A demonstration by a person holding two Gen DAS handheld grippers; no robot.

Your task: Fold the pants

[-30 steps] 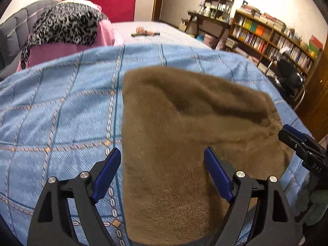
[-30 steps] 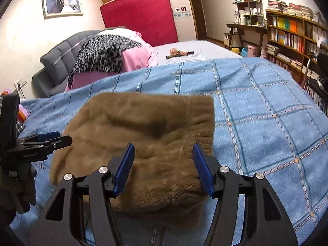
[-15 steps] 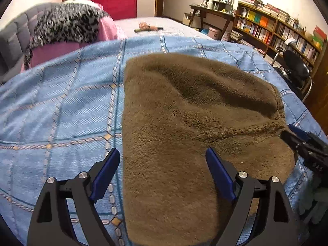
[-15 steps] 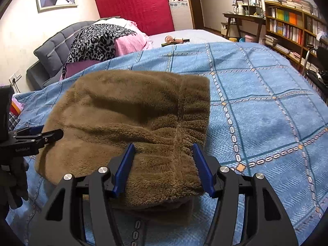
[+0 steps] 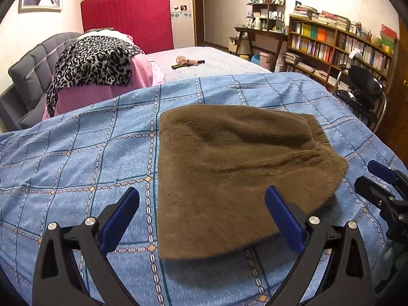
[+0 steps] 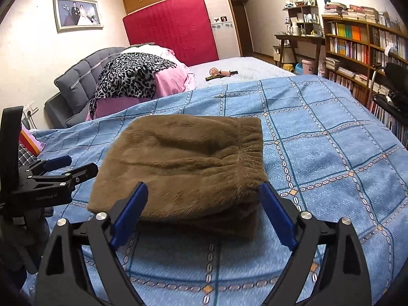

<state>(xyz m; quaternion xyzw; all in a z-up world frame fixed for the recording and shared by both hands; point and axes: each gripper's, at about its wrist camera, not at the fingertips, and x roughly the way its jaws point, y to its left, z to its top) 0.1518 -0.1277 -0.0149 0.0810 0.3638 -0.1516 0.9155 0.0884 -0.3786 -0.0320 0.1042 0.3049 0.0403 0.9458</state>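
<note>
Pants [image 5: 229,178] are folded into a compact brown bundle and lie flat on the blue checked bedspread [image 5: 76,158], several layers stacked, elastic waistband [image 6: 251,148] seen at the bundle's right edge in the right wrist view.

Left gripper [image 5: 201,216]: jaws have just been opening and are spread wide; the near left part of the bundle is framed between them, but no pad is pressed on the cloth. Right gripper [image 6: 204,214]: jaws have just been opening too, now wide, straddling the near right corner of the bundle with nothing clamped. Each gripper is also seen from the other's camera, just beside the bundle and clear of it.

Step is judged as release after the last fold; both grippers are taken to be off the fabric. Task looks essentially done.

Next move, if any: both grippers are to be lifted straight clear so the pile isn't snagged or dragged. Bottom layer sticks out slightly at the near edge, so a light tidy or press-down could be needed. Whether another fold is intended cannot be told.
</note>
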